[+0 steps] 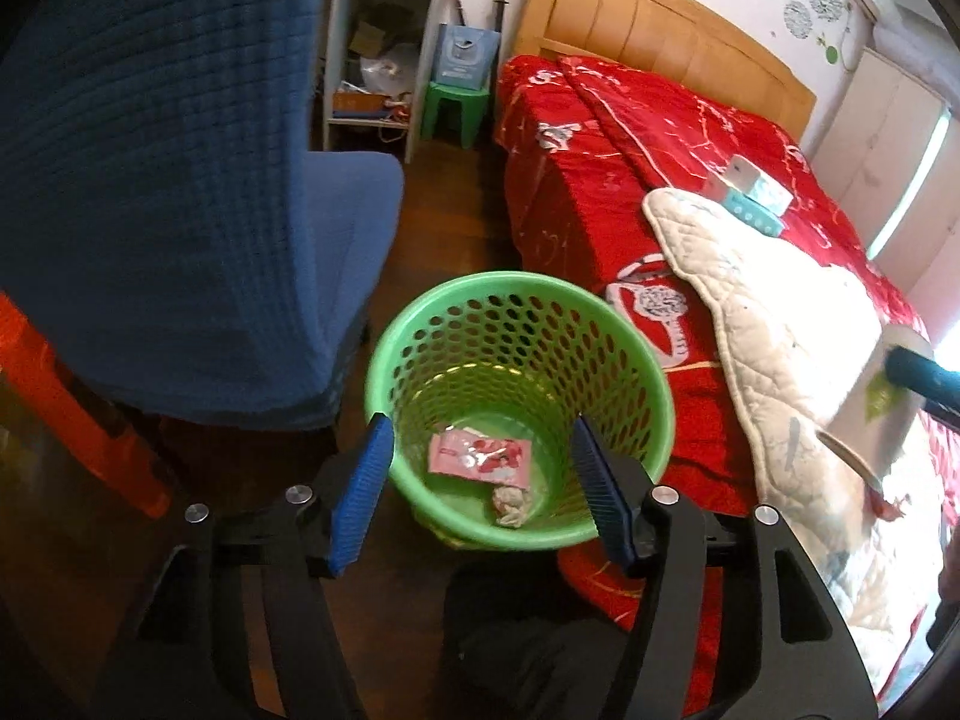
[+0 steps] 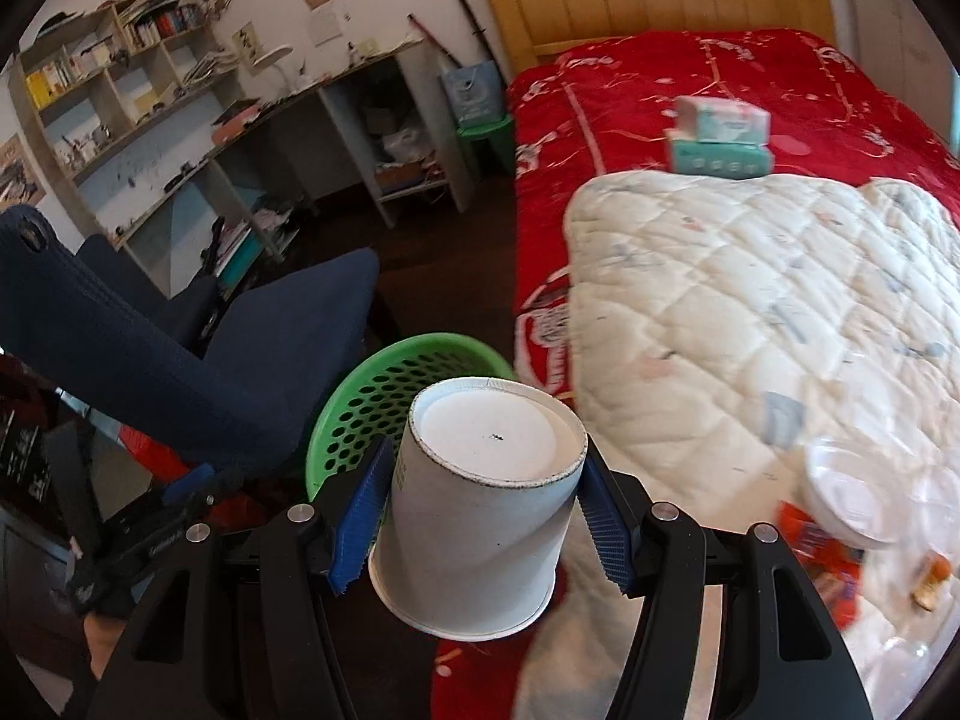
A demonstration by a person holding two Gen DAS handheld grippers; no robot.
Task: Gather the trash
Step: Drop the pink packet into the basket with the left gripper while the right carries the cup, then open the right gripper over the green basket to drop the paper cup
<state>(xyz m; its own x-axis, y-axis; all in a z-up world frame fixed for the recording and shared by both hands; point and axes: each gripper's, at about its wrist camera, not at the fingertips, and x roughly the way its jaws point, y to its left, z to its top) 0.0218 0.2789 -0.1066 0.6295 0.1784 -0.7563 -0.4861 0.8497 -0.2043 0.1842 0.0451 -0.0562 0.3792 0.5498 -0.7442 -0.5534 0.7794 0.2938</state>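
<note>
Blue fabric office chair [image 1: 180, 192]: far left, beside the bin. Green perforated plastic waste bin [image 1: 636, 360]: on the floor between chair and bed, containing a pink printed wrapper [image 1: 480, 455] and a crumpled white tissue wad [image 1: 510, 504]. Left gripper [image 1: 480, 468]: above the bin, jaws apart, nothing between them. Right gripper [image 2: 483, 480]: jaws clamped on an upturned white paper cup [image 2: 480, 510], just short of the bin. Red patterned bedspread [image 2: 630, 84]: right.

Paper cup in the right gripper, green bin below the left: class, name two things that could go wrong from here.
1. The right gripper pinches the paper cup upside down and tilted; squeezed thin walls may buckle and slip before it reaches the green basket.
2. The open left gripper hovers over the basket mouth, so the two grippers may collide or the cup may bounce off the rim onto the floor.
</note>
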